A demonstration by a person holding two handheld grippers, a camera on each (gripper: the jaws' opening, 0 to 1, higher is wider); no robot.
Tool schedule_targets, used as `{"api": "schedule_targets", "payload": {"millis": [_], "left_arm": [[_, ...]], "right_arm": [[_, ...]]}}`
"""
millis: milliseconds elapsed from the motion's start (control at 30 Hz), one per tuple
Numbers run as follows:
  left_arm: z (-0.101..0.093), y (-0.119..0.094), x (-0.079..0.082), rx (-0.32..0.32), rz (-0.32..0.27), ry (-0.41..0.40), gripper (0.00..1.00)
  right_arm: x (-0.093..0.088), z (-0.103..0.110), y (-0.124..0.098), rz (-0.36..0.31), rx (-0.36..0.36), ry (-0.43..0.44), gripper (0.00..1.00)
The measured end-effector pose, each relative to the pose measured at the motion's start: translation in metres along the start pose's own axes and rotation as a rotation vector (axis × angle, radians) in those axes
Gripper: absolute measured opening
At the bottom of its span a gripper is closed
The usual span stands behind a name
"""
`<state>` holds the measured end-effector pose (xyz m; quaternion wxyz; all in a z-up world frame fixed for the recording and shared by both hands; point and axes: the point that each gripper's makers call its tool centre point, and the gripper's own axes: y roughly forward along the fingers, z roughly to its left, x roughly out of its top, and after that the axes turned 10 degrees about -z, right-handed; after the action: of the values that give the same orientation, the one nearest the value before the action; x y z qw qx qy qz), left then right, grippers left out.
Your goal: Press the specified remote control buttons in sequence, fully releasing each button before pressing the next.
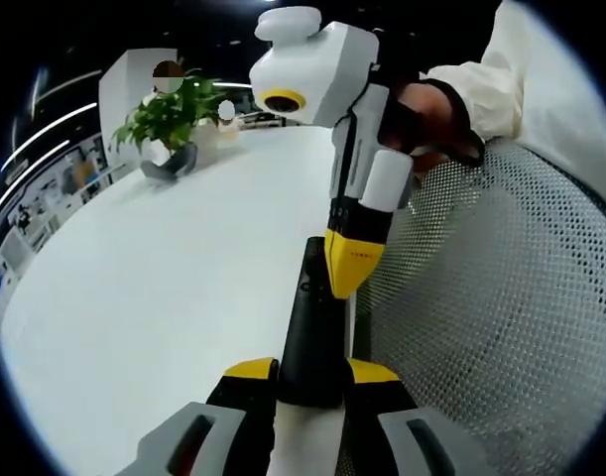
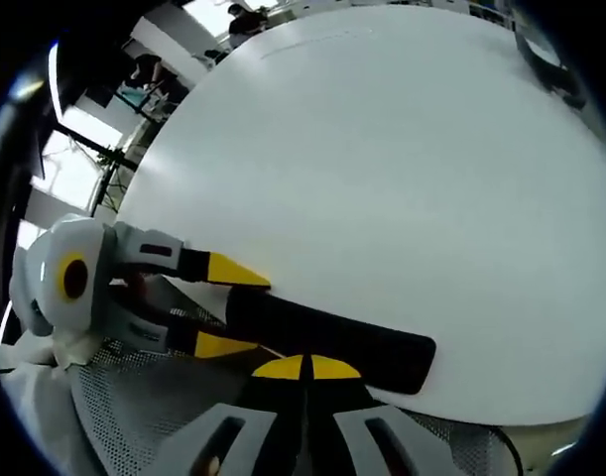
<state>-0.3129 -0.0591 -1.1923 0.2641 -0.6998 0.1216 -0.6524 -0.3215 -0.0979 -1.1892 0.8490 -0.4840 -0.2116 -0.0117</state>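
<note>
Remote clamped in left gripper, right gripper tip pressing it

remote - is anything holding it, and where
The left gripper clamps the remote at its near end; the right gripper touches its far end with shut jaws.

We see a black remote between the left gripper jaws, which are black with yellow tips and grey bodies. Right gripper: white housing, yellow ring round its lens, yellow-tipped jaws. Desk plain white. Chair mesh white-grey with a dotted hole pattern. Sleeve cream. Plant green in a dark grey pot.
</note>
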Motion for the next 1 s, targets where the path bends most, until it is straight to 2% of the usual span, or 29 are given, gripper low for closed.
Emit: {"api": "schedule_targets", "payload": {"millis": [167,300,467,567,867,1000], "left_arm": [[0.000,0.000,0.000,0.000,-0.001,0.000,0.26],[0.000,0.000,0.000,0.001,-0.002,-0.001,0.26],[0.000,0.000,0.000,0.002,-0.004,-0.001,0.26],[0.000,0.000,0.000,0.002,-0.004,-0.001,0.26],[0.000,0.000,0.000,0.004,-0.009,-0.005,0.26],[0.001,0.001,0.000,0.005,-0.011,-0.006,0.25]], "right_arm": [[0.001,0.001,0.001,0.003,-0.012,-0.030,0.00],[0.001,0.000,0.001,0.008,0.006,0.001,0.00],[0.002,-0.001,0.002,0.012,0.015,0.001,0.00],[0.003,-0.002,0.002,0.011,0.035,0.041,0.00],[0.019,0.007,0.001,-0.085,0.086,0.035,0.00],[0.019,0.007,0.003,-0.082,0.083,0.022,0.00]]}}
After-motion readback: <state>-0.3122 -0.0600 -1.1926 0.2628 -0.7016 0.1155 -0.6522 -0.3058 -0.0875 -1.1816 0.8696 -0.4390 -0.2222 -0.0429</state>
